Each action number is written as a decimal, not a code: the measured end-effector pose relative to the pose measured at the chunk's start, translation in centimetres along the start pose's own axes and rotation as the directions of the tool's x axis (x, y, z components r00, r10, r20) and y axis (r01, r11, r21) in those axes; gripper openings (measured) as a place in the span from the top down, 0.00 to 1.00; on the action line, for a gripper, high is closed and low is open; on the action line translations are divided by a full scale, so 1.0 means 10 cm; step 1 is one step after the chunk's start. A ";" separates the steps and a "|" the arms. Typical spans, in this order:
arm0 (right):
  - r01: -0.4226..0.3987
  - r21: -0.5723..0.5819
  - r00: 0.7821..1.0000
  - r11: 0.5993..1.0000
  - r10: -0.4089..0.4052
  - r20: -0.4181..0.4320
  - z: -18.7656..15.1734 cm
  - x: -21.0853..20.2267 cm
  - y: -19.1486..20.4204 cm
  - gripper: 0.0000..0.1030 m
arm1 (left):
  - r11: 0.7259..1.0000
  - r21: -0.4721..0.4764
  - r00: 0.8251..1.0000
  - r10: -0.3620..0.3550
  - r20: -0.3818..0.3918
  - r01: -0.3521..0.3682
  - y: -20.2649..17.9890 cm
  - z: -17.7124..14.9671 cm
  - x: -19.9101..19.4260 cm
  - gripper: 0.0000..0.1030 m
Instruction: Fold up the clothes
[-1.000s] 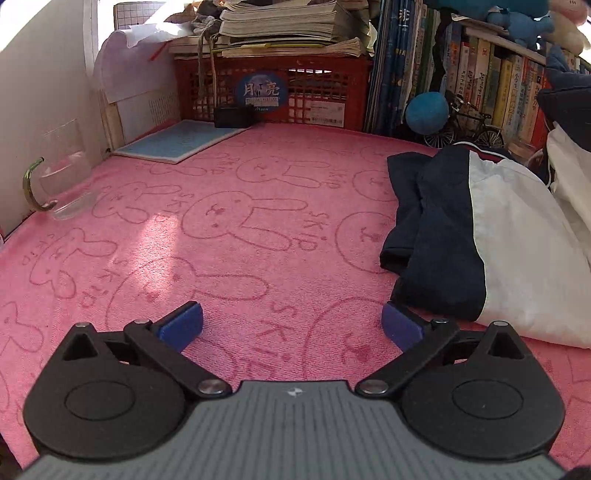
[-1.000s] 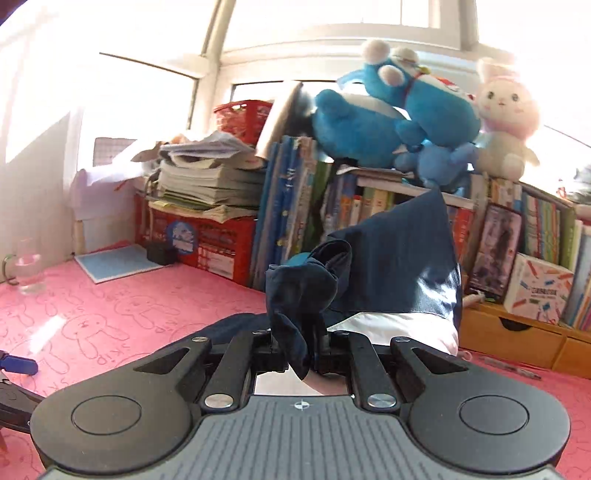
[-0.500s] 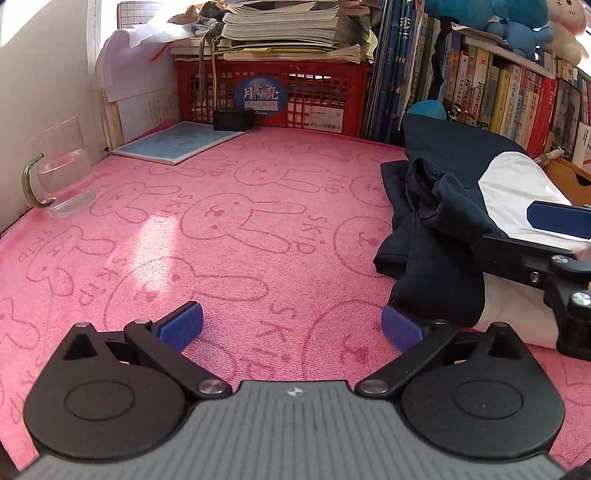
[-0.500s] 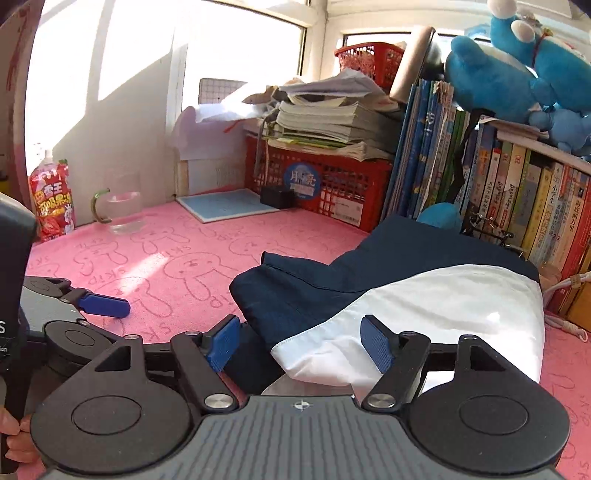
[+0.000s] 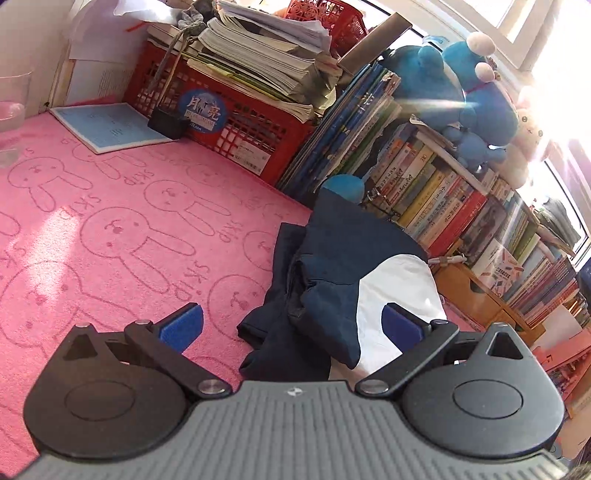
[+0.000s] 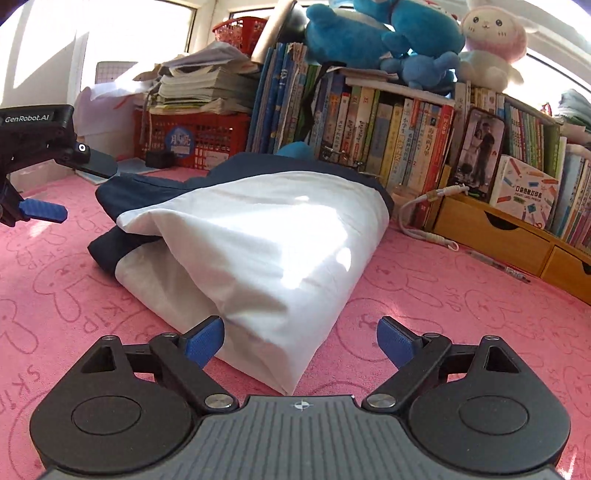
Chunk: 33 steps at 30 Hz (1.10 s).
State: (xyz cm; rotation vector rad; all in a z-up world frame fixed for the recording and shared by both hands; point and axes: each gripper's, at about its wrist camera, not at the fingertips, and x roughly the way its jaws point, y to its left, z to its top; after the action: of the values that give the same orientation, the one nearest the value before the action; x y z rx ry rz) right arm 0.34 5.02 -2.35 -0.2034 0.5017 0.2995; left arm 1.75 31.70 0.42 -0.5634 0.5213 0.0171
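Observation:
A navy and white garment [image 6: 251, 240] lies folded in a bundle on the pink bunny mat [image 6: 461, 314]. It also shows in the left wrist view [image 5: 343, 280], navy part to the left, white part to the right. My right gripper [image 6: 300, 342] is open and empty, its jaws on either side of the bundle's near white corner. My left gripper [image 5: 291, 325] is open and empty, raised over the navy end of the garment. The left gripper also shows at the left edge of the right wrist view [image 6: 40, 177].
A red crate [image 5: 221, 122] under stacked papers stands at the back. Rows of books [image 6: 388, 129] with plush toys [image 6: 388, 33] on top line the far side. Wooden drawers [image 6: 517, 236], a white cable [image 6: 424, 225], a blue notebook [image 5: 110, 127] and a glass [image 5: 11, 107] border the mat.
My right gripper has let go of the navy fabric, opened, and drawn back to the white end. The garment now lies on the mat. My left gripper rose and swung right toward the garment.

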 end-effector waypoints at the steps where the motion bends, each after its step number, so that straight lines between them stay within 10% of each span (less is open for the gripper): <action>1: 0.001 0.025 1.000 1.000 -0.001 -0.003 -0.01 0.02 -0.03 0.09 | 1.000 0.011 1.000 0.022 -0.015 -0.022 -0.03 -0.02 0.10 0.00; 10: -0.034 -0.024 0.999 0.999 0.034 -0.011 0.07 0.14 0.20 0.00 | 0.924 0.239 0.952 0.307 0.005 -0.299 -0.31 -0.32 0.40 0.00; 23: 0.286 -0.212 0.956 0.934 -0.264 0.126 -0.12 0.03 0.08 0.00 | 0.914 0.277 0.951 0.309 -0.007 -0.295 -0.25 -0.36 0.33 0.00; 28: 0.141 -0.162 0.988 0.977 -0.129 0.086 -0.14 -0.09 0.13 0.00 | 0.929 0.189 0.947 0.321 0.016 -0.318 -0.10 -0.32 0.24 0.00; 33: 0.158 -0.163 0.987 0.974 -0.158 0.013 -0.11 0.07 0.13 0.00 | 0.950 0.087 0.954 0.298 0.038 -0.301 -0.01 -0.30 0.06 0.00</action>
State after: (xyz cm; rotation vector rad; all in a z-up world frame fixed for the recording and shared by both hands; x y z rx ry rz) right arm -0.03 6.11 -3.79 -0.4010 0.4577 0.1854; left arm 0.88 30.01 -1.97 -0.3892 0.5775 0.2877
